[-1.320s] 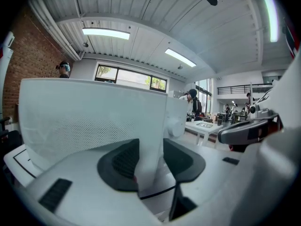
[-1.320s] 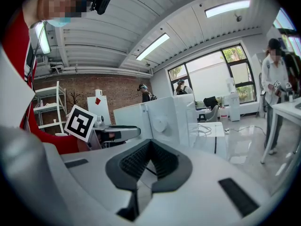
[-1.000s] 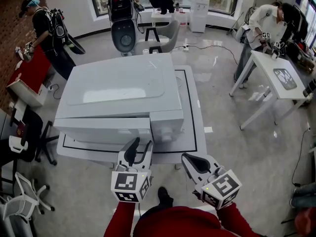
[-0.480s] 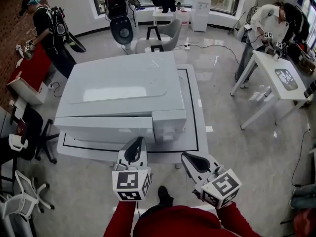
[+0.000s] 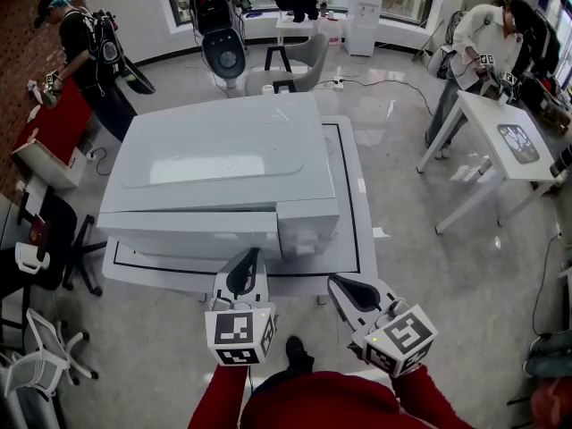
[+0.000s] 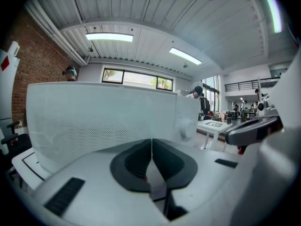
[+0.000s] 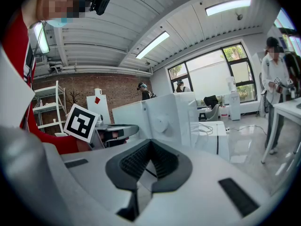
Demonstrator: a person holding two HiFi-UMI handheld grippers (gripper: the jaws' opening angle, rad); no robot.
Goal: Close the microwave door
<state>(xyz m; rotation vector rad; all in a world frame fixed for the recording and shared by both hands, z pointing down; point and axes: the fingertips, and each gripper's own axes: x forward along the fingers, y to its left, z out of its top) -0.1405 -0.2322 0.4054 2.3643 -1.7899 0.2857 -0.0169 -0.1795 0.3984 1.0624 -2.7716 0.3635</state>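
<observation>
A white microwave [image 5: 223,155] stands on a white table [image 5: 353,239] in the head view. Its door [image 5: 183,232] lies along the front beside the control panel [image 5: 308,226] with its knob; I cannot tell whether it is latched. My left gripper [image 5: 252,256] is shut and empty, its tip just in front of the door's lower right corner. In the left gripper view the left gripper [image 6: 151,141] faces the meshed door [image 6: 99,124]. My right gripper [image 5: 334,284] is shut and empty, lower right of the panel, off the table's front edge. The right gripper [image 7: 150,141] points at the knob [image 7: 162,121].
A black line borders the table top. A red table [image 5: 54,128] with a person stands far left, and a white table [image 5: 505,141] with another person far right. White chairs [image 5: 40,347] stand at lower left, an office chair [image 5: 295,61] behind the microwave.
The left gripper's jaws, wide apart a second ago, have come together with nothing between them. Both grippers have stayed almost in place.
</observation>
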